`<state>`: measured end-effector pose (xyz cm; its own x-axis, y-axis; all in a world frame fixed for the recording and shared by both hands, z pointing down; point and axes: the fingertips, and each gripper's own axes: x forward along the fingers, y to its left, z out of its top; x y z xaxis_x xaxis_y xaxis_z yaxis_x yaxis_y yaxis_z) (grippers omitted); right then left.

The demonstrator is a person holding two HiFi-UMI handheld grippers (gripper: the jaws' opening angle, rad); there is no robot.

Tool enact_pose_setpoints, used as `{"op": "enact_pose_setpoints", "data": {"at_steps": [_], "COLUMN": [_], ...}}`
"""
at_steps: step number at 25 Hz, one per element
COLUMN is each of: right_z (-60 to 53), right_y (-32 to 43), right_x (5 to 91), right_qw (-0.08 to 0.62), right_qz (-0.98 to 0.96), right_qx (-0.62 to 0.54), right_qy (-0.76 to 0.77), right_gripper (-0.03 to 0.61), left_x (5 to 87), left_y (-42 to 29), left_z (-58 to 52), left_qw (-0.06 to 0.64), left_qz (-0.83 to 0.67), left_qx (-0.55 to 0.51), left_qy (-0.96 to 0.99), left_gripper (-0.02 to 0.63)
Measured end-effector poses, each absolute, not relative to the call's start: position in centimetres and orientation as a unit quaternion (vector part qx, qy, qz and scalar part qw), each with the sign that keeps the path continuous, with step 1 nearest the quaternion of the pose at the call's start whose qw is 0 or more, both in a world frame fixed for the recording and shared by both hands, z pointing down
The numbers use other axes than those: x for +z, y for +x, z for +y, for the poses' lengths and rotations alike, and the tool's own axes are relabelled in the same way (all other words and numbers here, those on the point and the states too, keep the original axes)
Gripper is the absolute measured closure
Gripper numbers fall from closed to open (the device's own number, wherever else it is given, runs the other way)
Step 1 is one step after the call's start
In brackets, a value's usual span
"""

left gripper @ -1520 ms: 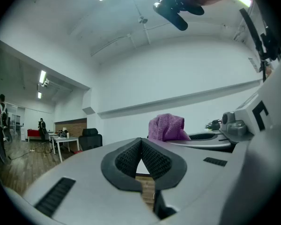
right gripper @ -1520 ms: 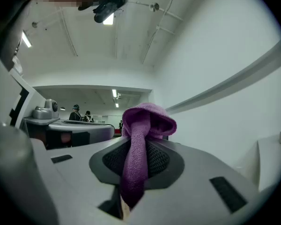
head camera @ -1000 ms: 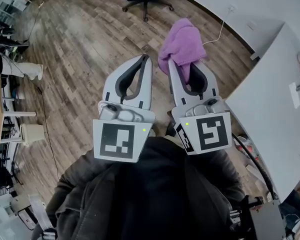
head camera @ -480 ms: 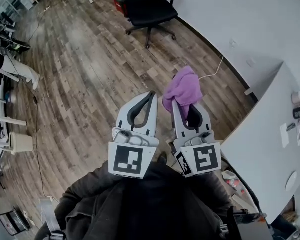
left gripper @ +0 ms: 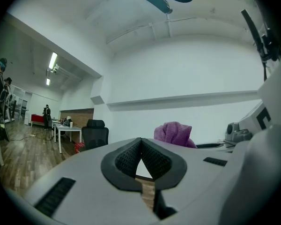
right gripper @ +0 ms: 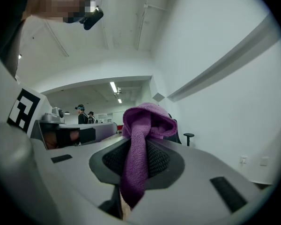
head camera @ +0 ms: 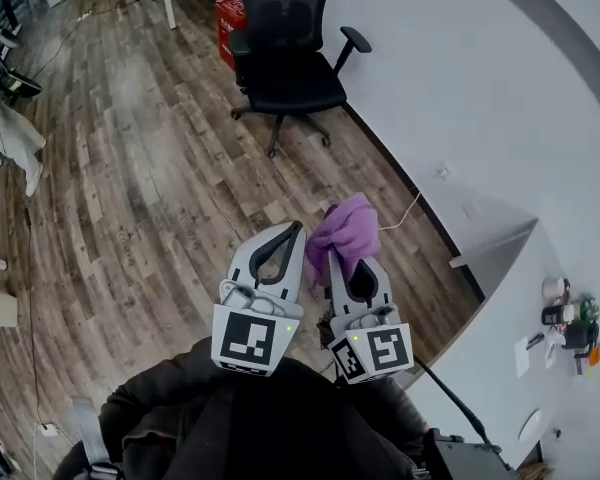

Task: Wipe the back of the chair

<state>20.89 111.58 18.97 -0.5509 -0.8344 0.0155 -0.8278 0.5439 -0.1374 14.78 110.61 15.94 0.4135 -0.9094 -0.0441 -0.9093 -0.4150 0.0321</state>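
Both claws sit lower in the head view than 1 second ago, and the black office chair [head camera: 285, 53], then cut off at the top edge, shows whole with its mesh backrest [head camera: 285, 0] upright. It stands on the wooden floor [head camera: 130, 168] at 12 o'clock from the 2 claws, well apart from them, close to the white wall [head camera: 460, 78].

The left claw [head camera: 297, 228] is pressed together with nothing between its pads; in the left gripper view its tips [left gripper: 141, 141] meet, and the chair [left gripper: 94, 136] shows small at 10 o'clock.

The right claw [head camera: 332, 255] pinches a purple cloth [head camera: 346, 230]. The cloth bunches above the tips at 12 o'clock and leans toward 1 o'clock of the left claw. In the right gripper view a strip of cloth [right gripper: 136, 161] runs down between the pads of the claw [right gripper: 136, 149], and the bunch hides most of the chair, leaving 1 armrest [right gripper: 189, 136] in sight at 3 o'clock.

A white bench [head camera: 500, 353] lies at 4 o'clock.
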Motion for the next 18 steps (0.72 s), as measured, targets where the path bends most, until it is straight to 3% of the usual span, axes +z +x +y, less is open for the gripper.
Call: {"op": "enact_pose_setpoints", "data": {"at_steps": [7,18], "right_z": [105.4,96.6], "right_y": [18.6,21.4], "right_x": [19.1,20.2], "right_qw": [0.007,0.011], "right_qz": [0.873,0.866], "right_qx": [-0.053,-0.051], "right_qy": [-0.486,-0.498], "right_gripper": [0.508,0.508], "left_x": [16.6,18.8], "left_y": [11.7,14.4], "left_z": [103.8,95.1], "left_qw": [0.011,0.02], "left_qz": [-0.533,-0.529], "left_qx": [-0.028,0.003], "left_qy": [0.846,0.848], "left_gripper": [0.611,0.611]}}
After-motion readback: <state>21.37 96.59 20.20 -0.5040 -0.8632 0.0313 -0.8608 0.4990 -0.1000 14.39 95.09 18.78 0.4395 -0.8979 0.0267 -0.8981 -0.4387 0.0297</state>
